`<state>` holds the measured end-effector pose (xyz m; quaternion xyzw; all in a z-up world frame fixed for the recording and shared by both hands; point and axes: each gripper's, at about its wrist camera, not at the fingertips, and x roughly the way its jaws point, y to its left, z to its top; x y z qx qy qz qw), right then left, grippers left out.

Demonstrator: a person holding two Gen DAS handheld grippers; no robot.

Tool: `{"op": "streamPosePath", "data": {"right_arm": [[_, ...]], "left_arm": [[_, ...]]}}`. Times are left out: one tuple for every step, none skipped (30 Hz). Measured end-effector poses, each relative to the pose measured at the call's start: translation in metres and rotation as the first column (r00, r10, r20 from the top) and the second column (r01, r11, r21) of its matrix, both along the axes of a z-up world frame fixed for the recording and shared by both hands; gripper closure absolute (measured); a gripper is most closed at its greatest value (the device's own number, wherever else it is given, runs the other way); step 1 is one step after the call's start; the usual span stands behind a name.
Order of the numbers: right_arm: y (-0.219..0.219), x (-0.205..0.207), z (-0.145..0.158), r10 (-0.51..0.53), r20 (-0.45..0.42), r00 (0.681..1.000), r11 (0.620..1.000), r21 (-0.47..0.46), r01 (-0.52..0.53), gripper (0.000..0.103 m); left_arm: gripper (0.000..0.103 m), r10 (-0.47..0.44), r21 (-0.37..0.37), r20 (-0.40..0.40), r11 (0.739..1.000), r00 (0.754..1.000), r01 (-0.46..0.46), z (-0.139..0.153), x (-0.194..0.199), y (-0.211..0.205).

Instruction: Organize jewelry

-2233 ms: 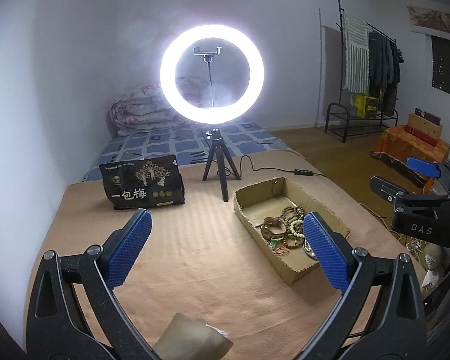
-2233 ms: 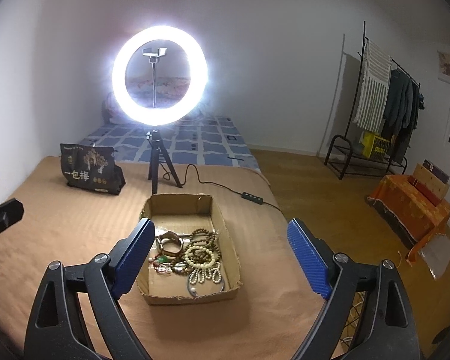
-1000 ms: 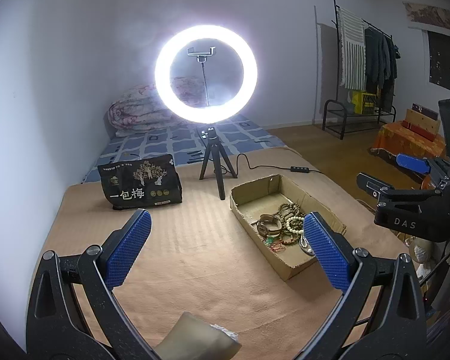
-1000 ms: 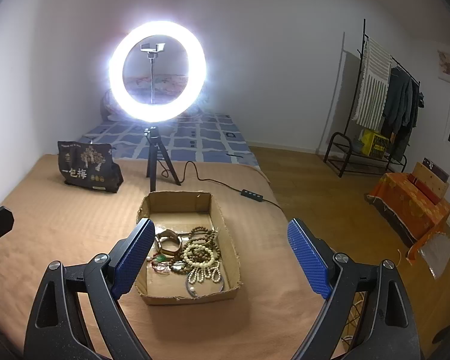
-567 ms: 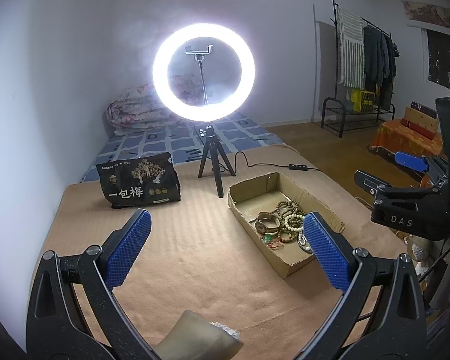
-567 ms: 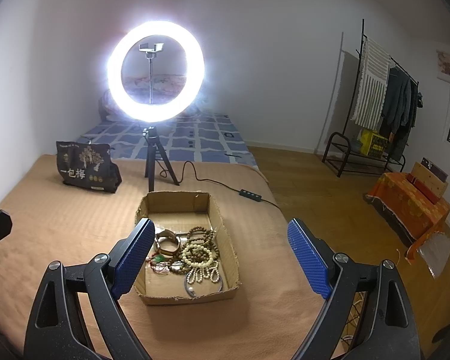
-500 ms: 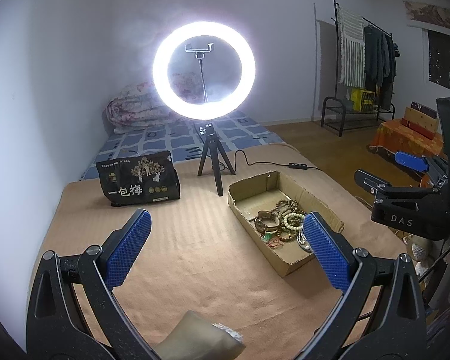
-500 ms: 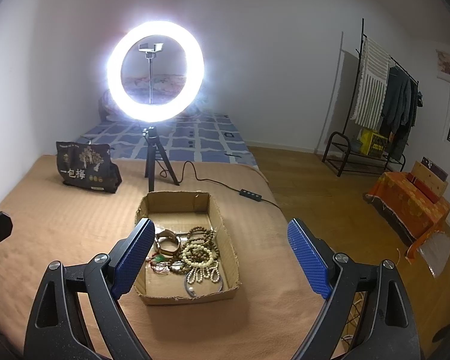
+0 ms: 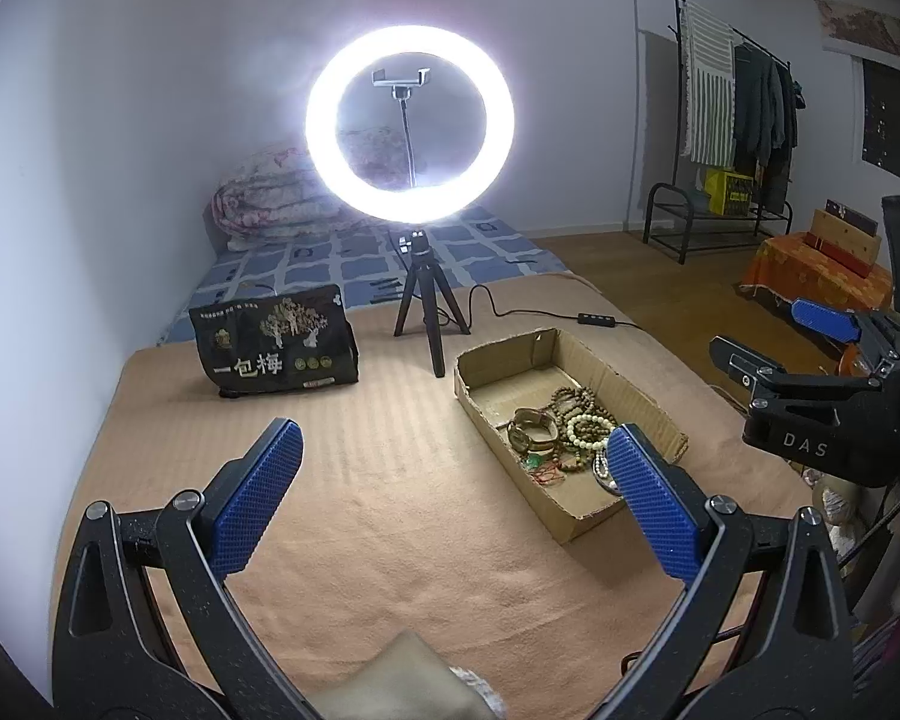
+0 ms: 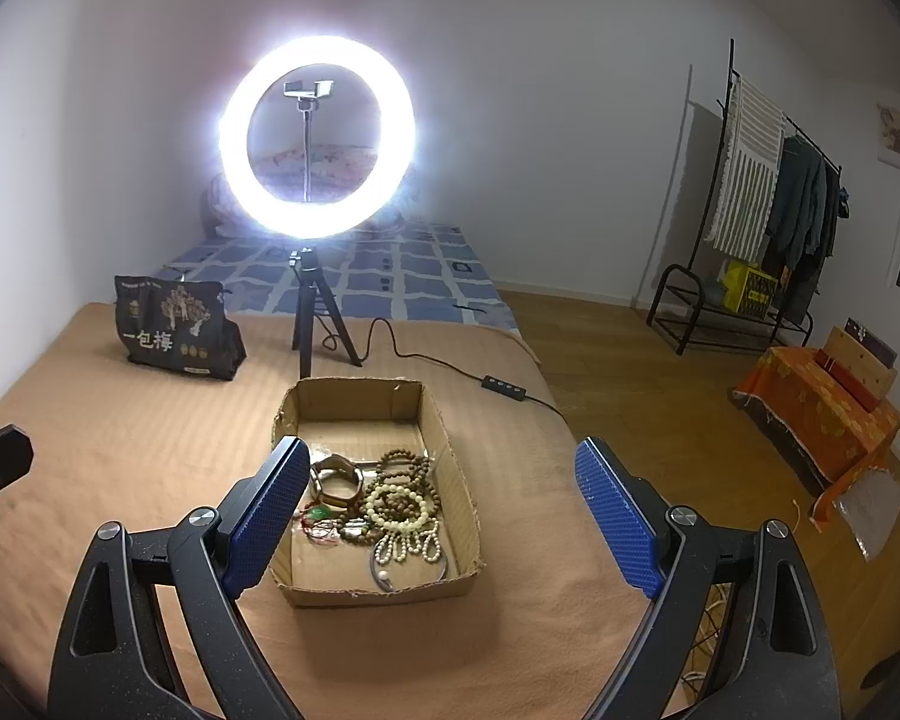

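Now both grippers, left [image 9: 450,504] and right [image 10: 444,510], are hovering wide open, holding nothing; bead jewelry [image 10: 399,498] is lying tangled in cardboard tray [image 10: 450,456].

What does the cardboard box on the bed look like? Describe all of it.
The shallow brown cardboard box is an open, lidless tray with low, ragged walls and a torn far edge. It lies flat on the tan ribbed blanket, just in front of the black tripod of the lit ring light. A tangle of bead bracelets and a metal bangle fills its near half; the far half is bare. Neither claw touches it.
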<state>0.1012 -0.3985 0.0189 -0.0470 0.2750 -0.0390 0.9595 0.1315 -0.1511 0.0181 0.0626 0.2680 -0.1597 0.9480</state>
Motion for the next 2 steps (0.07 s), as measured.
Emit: {"op": "streamPosePath", "data": {"right_arm": [[-0.0003,0.0001,-0.0001,-0.001,0.0,1.0,1.0,0.001,0.001,0.013],[-0.0006,0.0005,-0.0002,-0.003,-0.001,1.0,1.0,0.001,0.003,0.013]], "left_arm": [[0.0,0.003,0.004,0.008,1.0,1.0,-0.003,-0.0002,-0.0002,0.0004],[0.0,0.007,0.004,0.012,1.0,1.0,-0.007,-0.0001,0.0,0.001]]}}
